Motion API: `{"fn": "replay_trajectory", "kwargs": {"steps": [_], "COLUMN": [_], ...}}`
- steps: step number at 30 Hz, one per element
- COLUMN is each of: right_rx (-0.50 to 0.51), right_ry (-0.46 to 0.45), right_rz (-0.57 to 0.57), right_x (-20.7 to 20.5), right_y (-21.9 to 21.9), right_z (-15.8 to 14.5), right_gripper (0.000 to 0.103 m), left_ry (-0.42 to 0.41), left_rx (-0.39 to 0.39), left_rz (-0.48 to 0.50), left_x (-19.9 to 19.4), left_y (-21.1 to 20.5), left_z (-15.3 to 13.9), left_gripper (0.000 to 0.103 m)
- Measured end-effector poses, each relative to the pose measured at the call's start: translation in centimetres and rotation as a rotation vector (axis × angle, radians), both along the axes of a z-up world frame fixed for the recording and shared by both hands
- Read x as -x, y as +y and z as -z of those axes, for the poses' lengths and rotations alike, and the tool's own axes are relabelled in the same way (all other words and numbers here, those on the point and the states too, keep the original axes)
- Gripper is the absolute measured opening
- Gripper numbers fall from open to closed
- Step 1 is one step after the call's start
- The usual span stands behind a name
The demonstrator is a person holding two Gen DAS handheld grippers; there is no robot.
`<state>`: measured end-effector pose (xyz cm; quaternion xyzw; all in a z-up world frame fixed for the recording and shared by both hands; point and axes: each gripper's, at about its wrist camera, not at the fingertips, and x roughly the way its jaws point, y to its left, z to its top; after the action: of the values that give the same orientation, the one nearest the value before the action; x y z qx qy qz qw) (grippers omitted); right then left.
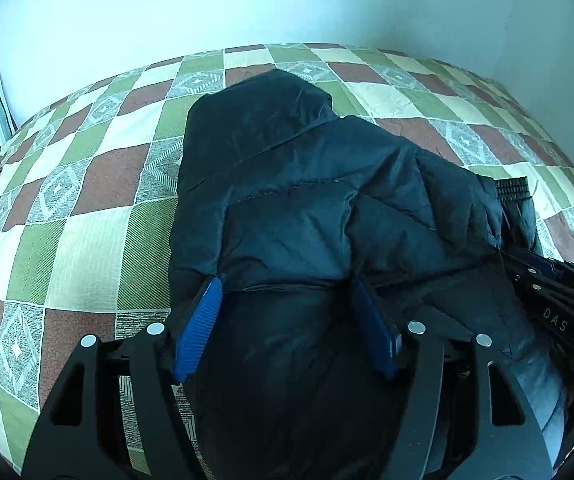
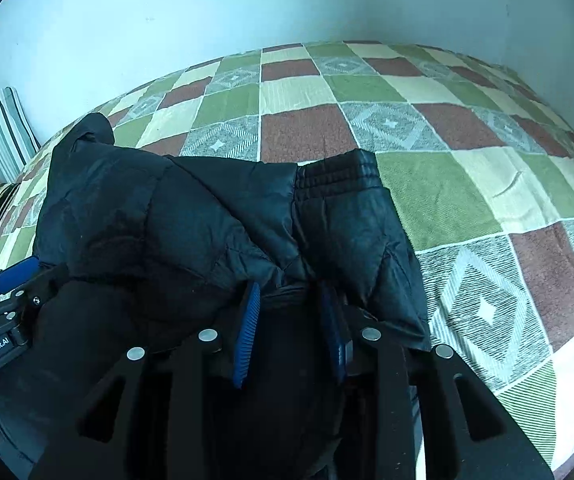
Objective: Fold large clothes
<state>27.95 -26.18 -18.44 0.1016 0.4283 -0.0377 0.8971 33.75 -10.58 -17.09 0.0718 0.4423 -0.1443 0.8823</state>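
The dark padded jacket [image 1: 307,184] lies bunched on the checked bed cover [image 1: 87,184], directly ahead of both tools. The left tool [image 1: 287,284] stands spread wide astride its fabric; the right tool [image 2: 291,292] pinches a fold near the ribbed cuff [image 2: 339,172].

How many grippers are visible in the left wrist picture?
2. The left gripper is at the bottom centre, over the dark jacket. The right gripper enters from the right edge, partly cut off.

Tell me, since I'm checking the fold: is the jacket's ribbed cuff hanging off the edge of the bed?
No, the ribbed cuff lies on the checkered bedspread, with the dark jacket well inside the bed's surface.
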Motion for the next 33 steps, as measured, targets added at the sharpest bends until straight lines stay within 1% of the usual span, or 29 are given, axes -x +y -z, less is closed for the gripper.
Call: {"fn": "replay_trajectory", "kwargs": {"steps": [1,2,3,4,5,8,10,14,21,26,33], "right_rx": [0.012,0.021,0.029,0.035,0.04,0.021,0.003,-0.002,0.011,0.028,0.038], "right_ry": [-0.002,-0.004,-0.012,-0.018,-0.024,-0.025,-0.027,-0.033,-0.057,-0.069,-0.1], "right_rz": [0.001,0.002,0.006,0.013,0.027,0.068,0.077,0.09,0.082,0.089,0.094], "right_x": [0.1,0.2,0.5,0.7,0.9,1.7,2.3,3.5,5.9,8.2,11.5], "right_y": [0.1,0.2,0.3,0.3,0.2,-0.5,-0.9,-1.2,-0.8,-0.2,0.6], "right_z": [-0.3,-0.5,-0.7,-0.9,-1.1,-1.3,-1.5,-2.3,-3.9,-5.1,-7.0], "right_gripper": [0.035,0.039,0.045,0.049,0.06,0.074,0.074,0.075,0.075,0.078,0.078], "left_ry": [-0.004,-0.008,-0.006,0.004,0.013,0.034,0.034,0.011,-0.049,-0.109,-0.163], "left_rx": [0.002,-0.001,0.002,0.018,0.034,0.088,0.1,0.092,0.072,0.048,0.052], "left_rz": [-0.008,-0.027,-0.041,-0.064,-0.073,-0.09,-0.095,-0.098,-0.116,-0.13,-0.136], "left_x": [0.1,0.1,0.1,0.0,0.0,0.3,0.7,1.9,5.0,7.6,11.2], "left_y": [0.2,0.4,0.6,1.0,1.3,2.4,2.8,3.3,4.4,5.2,6.0], "left_z": [-0.1,-0.2,-0.2,-0.2,-0.2,-0.5,-0.9,-1.7,-3.7,-5.3,-7.6], "left_gripper": [0.073,0.081,0.087,0.089,0.091,0.091,0.091,0.091,0.091,0.091,0.092]}}
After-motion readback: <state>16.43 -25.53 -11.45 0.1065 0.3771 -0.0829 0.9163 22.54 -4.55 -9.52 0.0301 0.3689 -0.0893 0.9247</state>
